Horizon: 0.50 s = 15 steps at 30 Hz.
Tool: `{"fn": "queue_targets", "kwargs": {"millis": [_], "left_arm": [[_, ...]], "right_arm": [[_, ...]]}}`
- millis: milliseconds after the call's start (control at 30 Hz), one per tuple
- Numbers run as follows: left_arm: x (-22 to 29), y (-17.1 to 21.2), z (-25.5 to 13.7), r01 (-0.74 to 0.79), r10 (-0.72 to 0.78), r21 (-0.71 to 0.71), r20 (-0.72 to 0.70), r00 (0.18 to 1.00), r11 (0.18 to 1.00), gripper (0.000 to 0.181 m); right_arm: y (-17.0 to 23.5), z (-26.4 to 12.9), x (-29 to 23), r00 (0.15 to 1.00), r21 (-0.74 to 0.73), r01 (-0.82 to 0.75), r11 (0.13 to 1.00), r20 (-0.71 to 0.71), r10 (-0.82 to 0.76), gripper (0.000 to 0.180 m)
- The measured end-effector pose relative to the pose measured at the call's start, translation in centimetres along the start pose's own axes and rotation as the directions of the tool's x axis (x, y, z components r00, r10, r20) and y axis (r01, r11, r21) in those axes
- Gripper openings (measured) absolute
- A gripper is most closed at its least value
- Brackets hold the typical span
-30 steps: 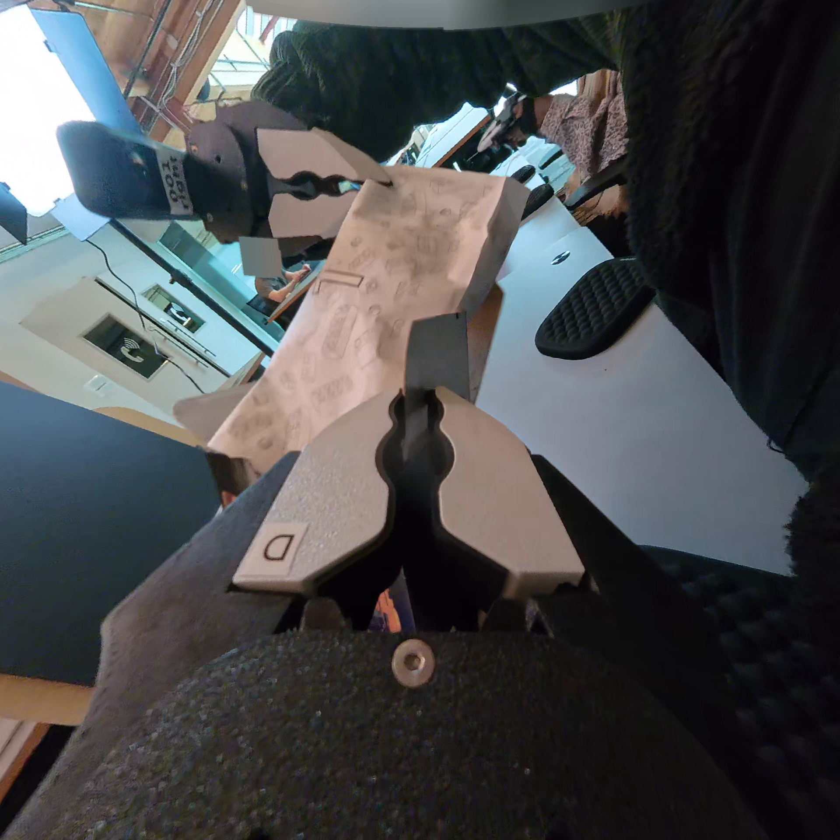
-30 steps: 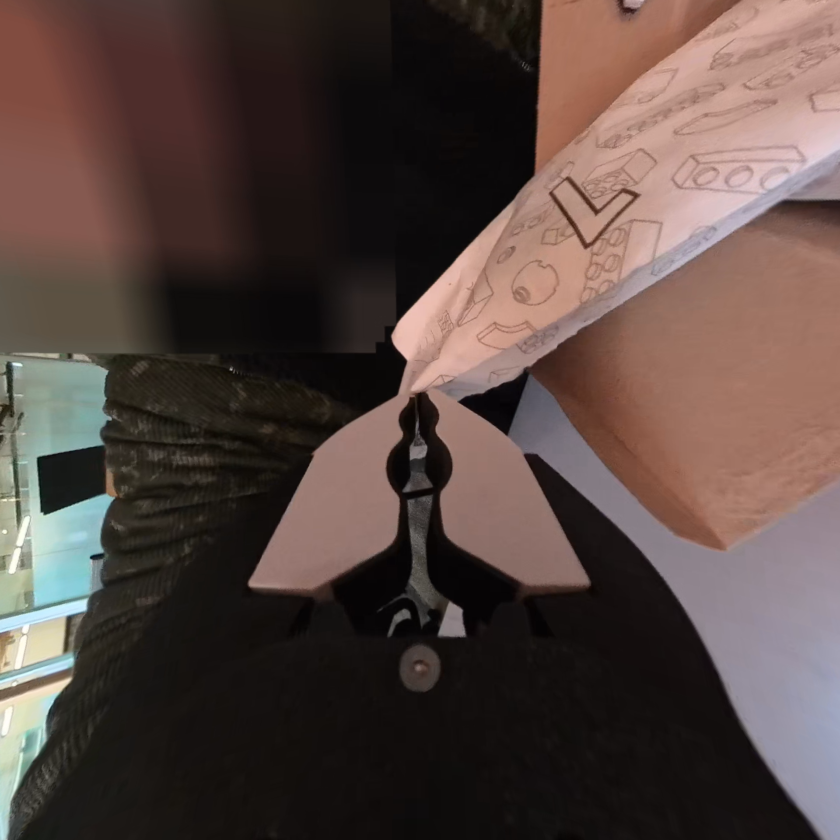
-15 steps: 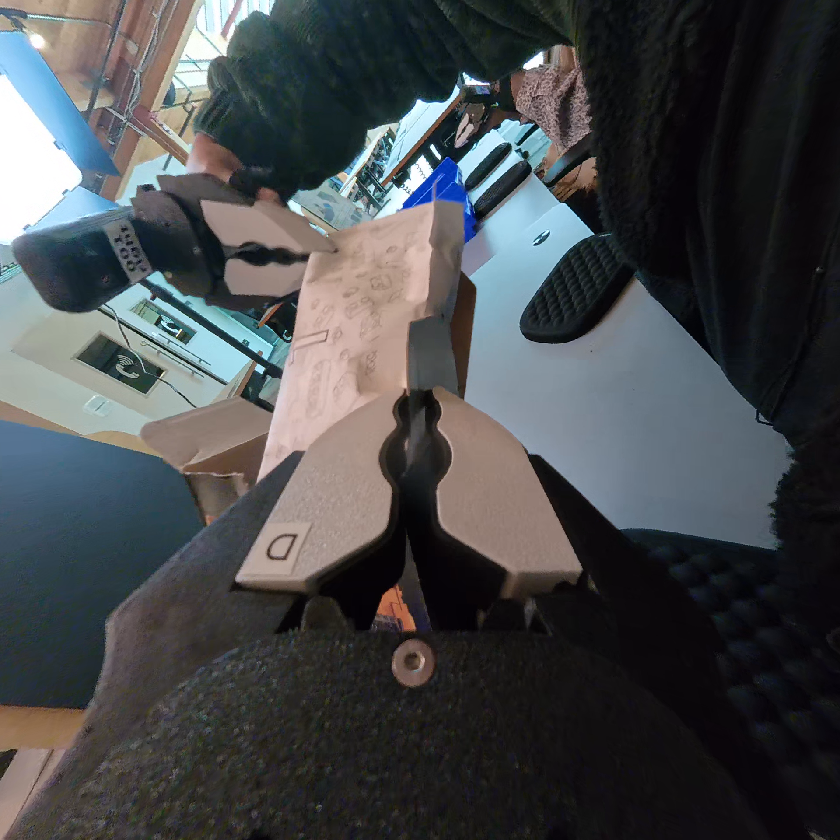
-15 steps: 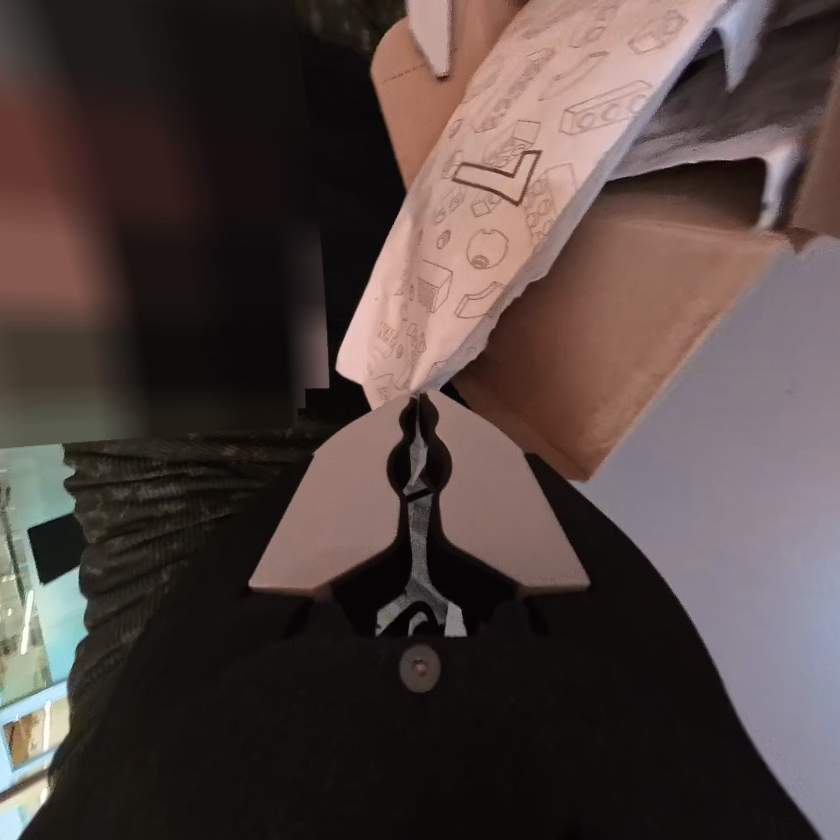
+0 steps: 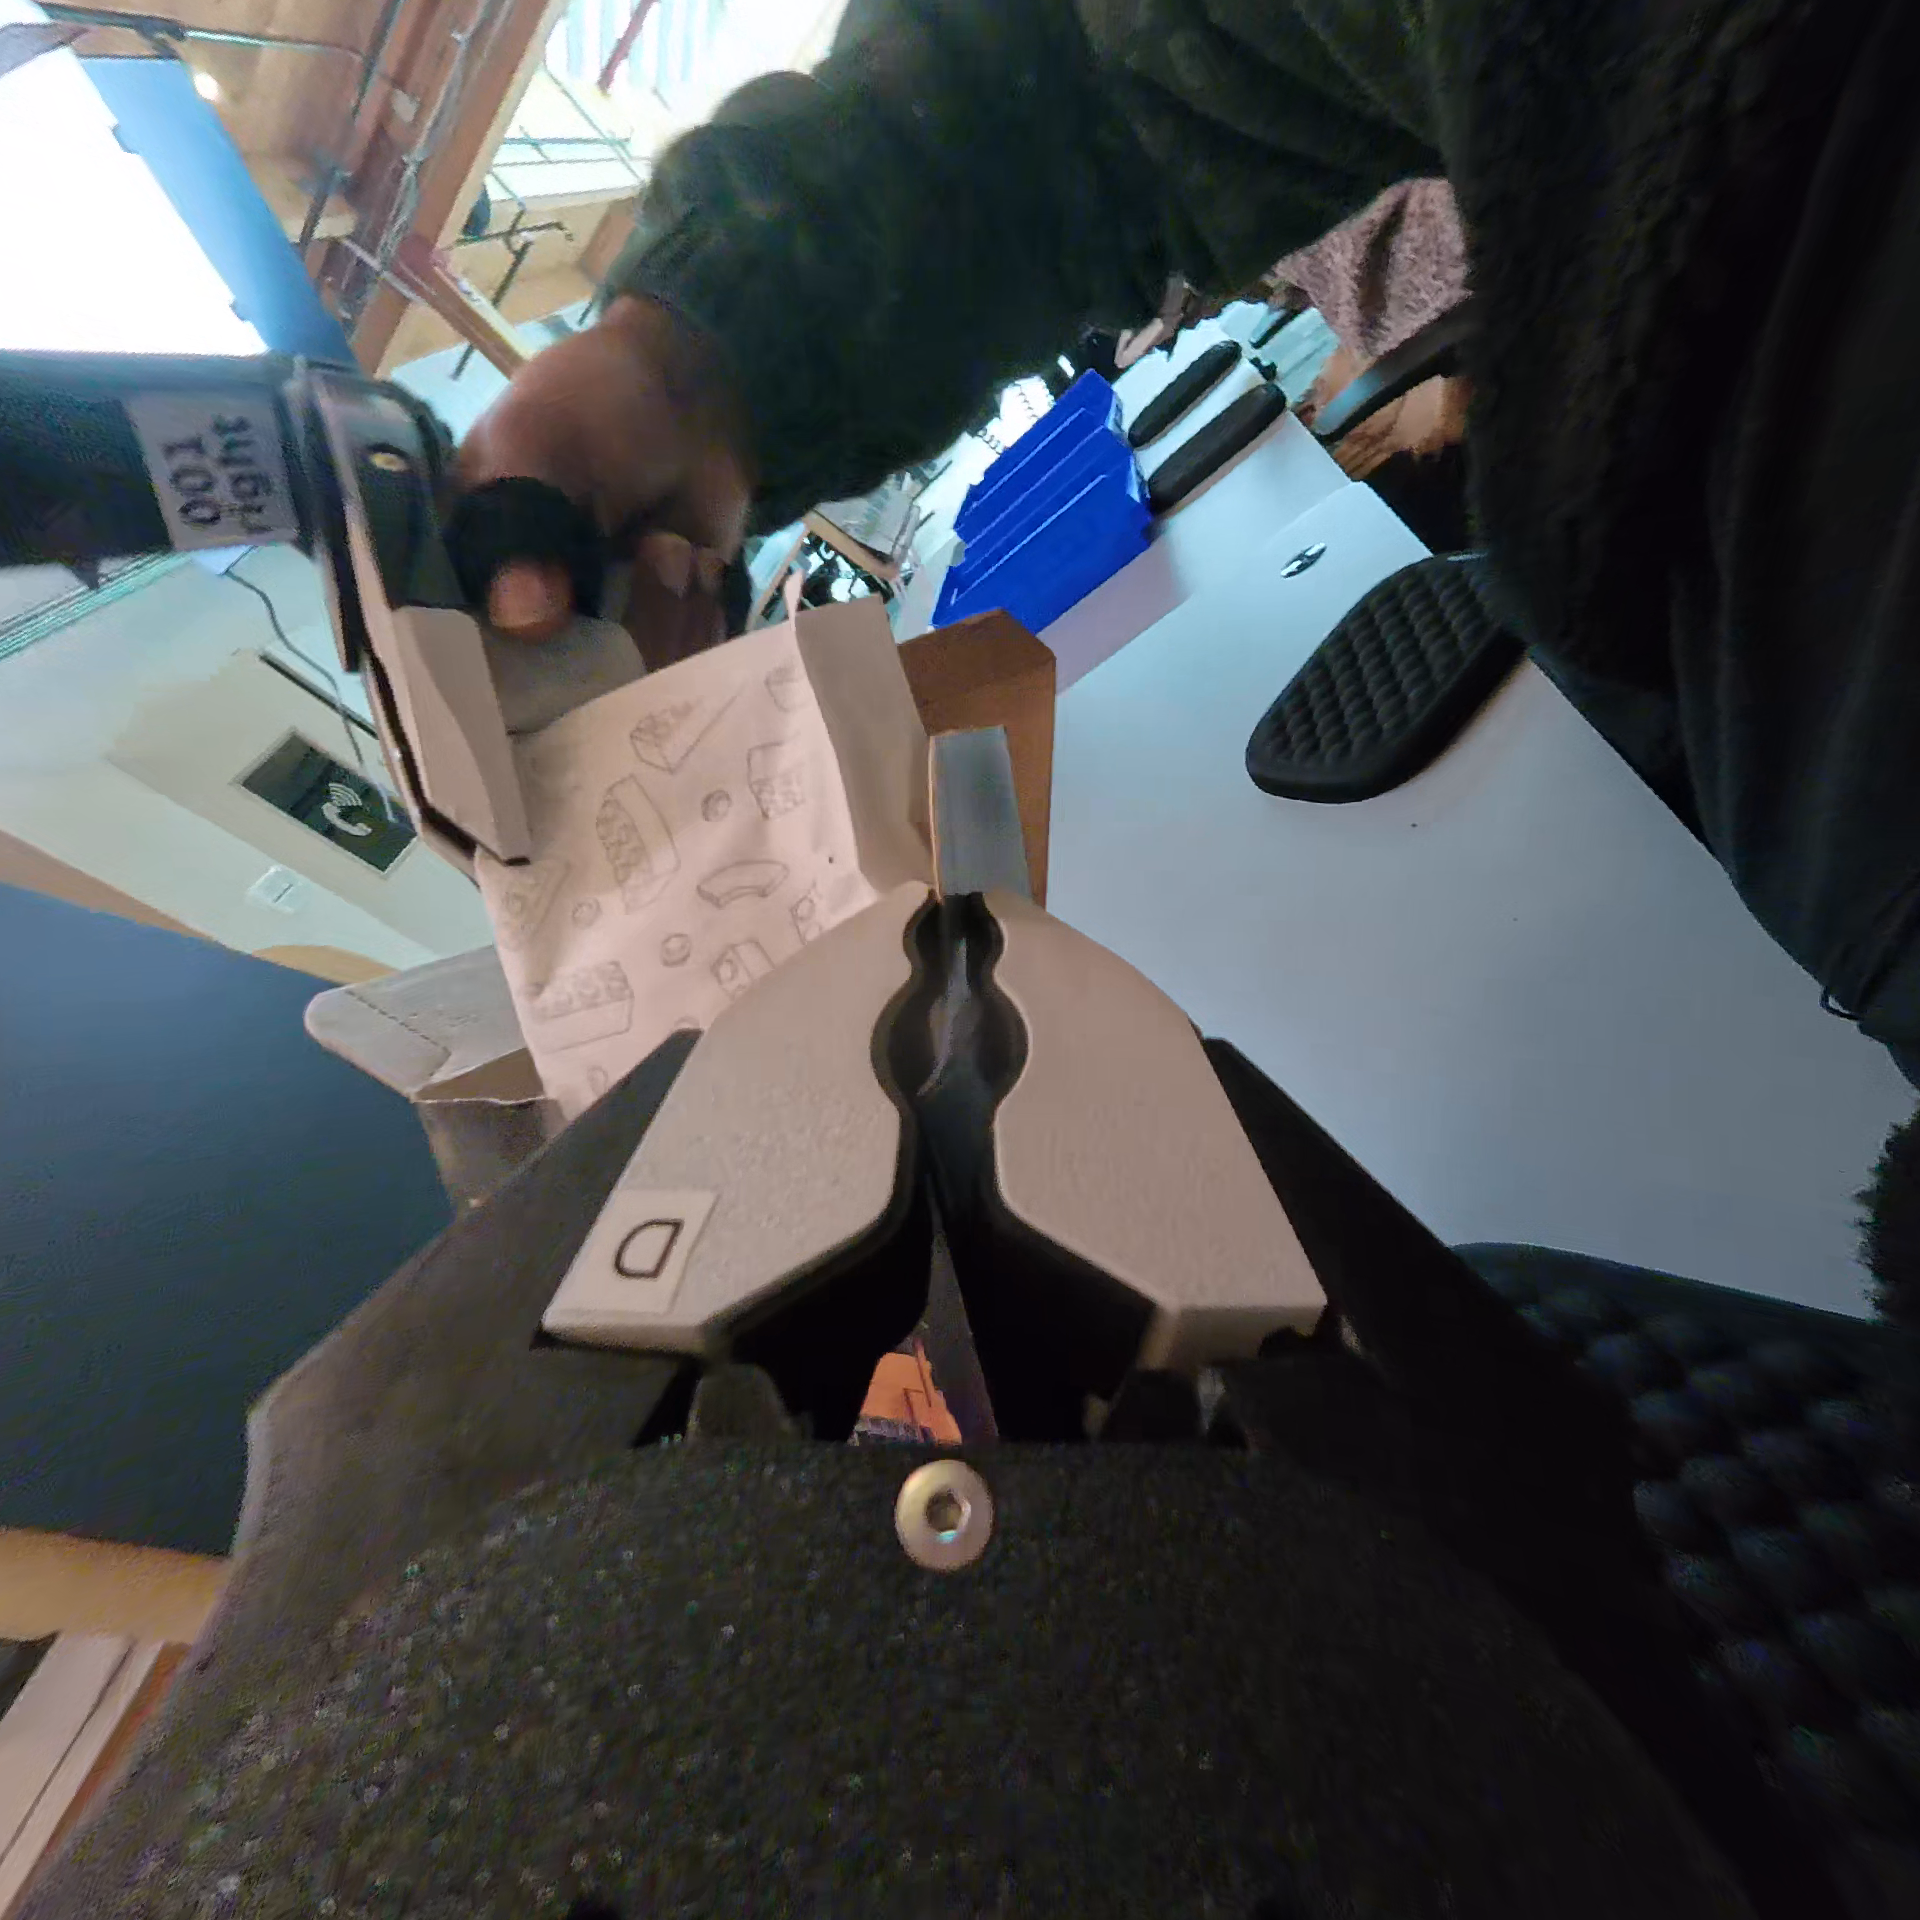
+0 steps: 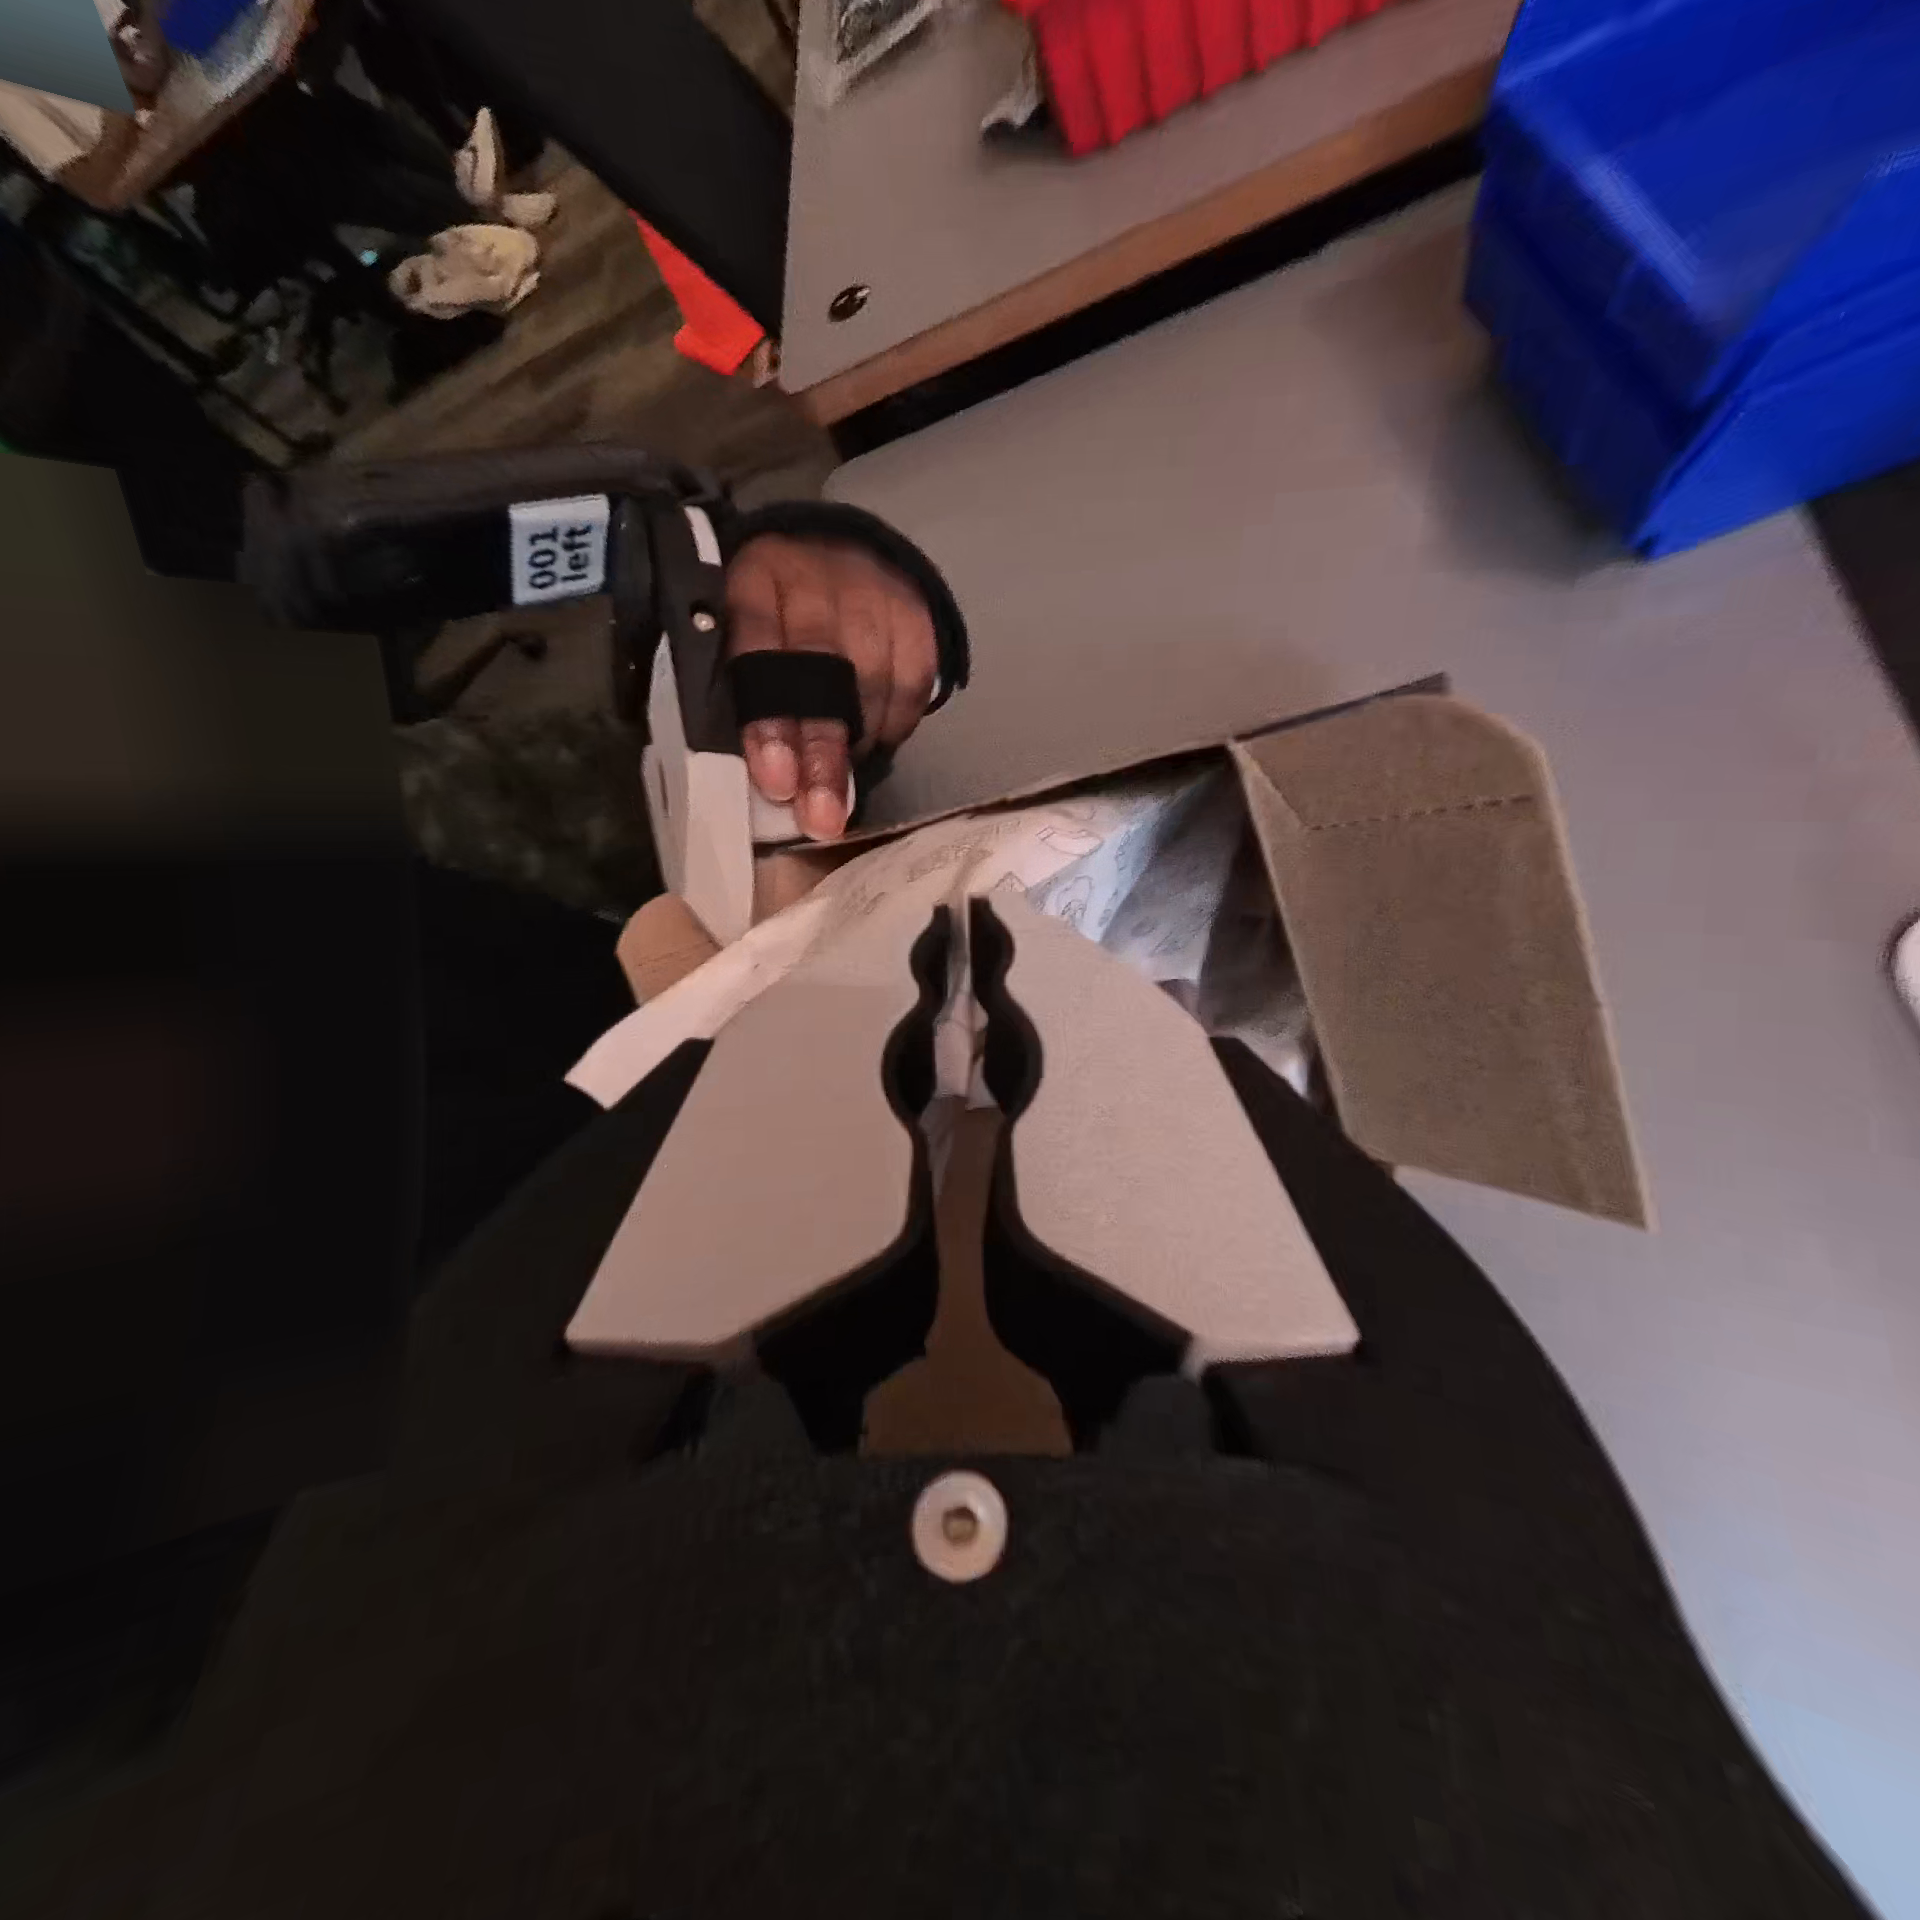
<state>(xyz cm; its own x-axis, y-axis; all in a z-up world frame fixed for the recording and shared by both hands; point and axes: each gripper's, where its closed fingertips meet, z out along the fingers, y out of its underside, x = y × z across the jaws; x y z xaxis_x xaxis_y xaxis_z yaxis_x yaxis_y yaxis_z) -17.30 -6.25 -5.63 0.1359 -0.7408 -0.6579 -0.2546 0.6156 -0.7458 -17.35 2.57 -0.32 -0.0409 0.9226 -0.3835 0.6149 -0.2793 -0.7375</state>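
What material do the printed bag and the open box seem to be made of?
The printed bag looks like thin matte white paper: it creases sharply and bears line drawings. The open box looks like plain brown cardboard, dull in finish, with a stiff flat flap and a scored fold line. The left claw pinches the box wall; the right claw is at the bag's edge, grip unclear.

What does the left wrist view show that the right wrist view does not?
Left wrist view only: black ridged pad on the white table; left hand-held gripper shut on the box wall.
Right wrist view only: red item; open box flap.
Both: cardboard box, printed paper bag, blue bins, right hand-held gripper.
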Motion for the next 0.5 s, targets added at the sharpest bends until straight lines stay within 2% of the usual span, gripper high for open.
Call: {"fn": "queue_targets", "kwargs": {"millis": [33, 100, 200, 267, 333, 433, 500], "left_arm": [[-0.4, 0.1, -0.4, 0.011, -0.011, 0.006, 0.012, 1.000, 1.000, 0.002], [-0.9, 0.1, -1.2, 0.037, -0.037, 0.030, 0.023, 0.999, 0.999, 0.002], [-1.8, 0.3, -2.4, 0.074, -0.077, 0.062, 0.053, 0.996, 0.995, 0.004], [-2.1, 0.4, -3.1, 0.089, -0.092, 0.078, 0.044, 0.995, 0.993, 0.003], [-2.3, 0.4, -3.6, 0.092, -0.095, 0.095, 0.037, 0.995, 0.991, 0.003], [-2.5, 0.5, -4.2, 0.108, -0.109, 0.115, 0.001, 0.994, 0.987, 0.003], [-2.7, 0.6, -4.3, 0.123, -0.121, 0.123, -0.027, 0.992, 0.985, 0.003]], "right_arm": [[-0.7, 0.4, 0.2, 0.997, 0.041, 0.071, 0.997, -0.032, -0.070, 0.005], [-1.6, 0.6, -0.1, 0.978, 0.105, 0.208, 0.972, -0.054, -0.203, 0.013], [-2.8, 0.0, -1.6, 0.903, 0.162, 0.427, 0.890, -0.121, -0.411, 0.042], [-3.1, -1.2, -2.0, 0.728, 0.063, 0.666, 0.743, -0.271, -0.630, 0.047], [-2.9, -1.7, -3.1, 0.521, -0.069, 0.816, 0.574, -0.341, -0.782, 0.056], [-1.8, -1.4, -3.9, 0.264, -0.302, 0.882, 0.362, -0.319, -0.910, 0.063], [-0.8, -1.1, -3.3, 0.150, -0.423, 0.870, 0.253, -0.260, -0.954, 0.055]]}}
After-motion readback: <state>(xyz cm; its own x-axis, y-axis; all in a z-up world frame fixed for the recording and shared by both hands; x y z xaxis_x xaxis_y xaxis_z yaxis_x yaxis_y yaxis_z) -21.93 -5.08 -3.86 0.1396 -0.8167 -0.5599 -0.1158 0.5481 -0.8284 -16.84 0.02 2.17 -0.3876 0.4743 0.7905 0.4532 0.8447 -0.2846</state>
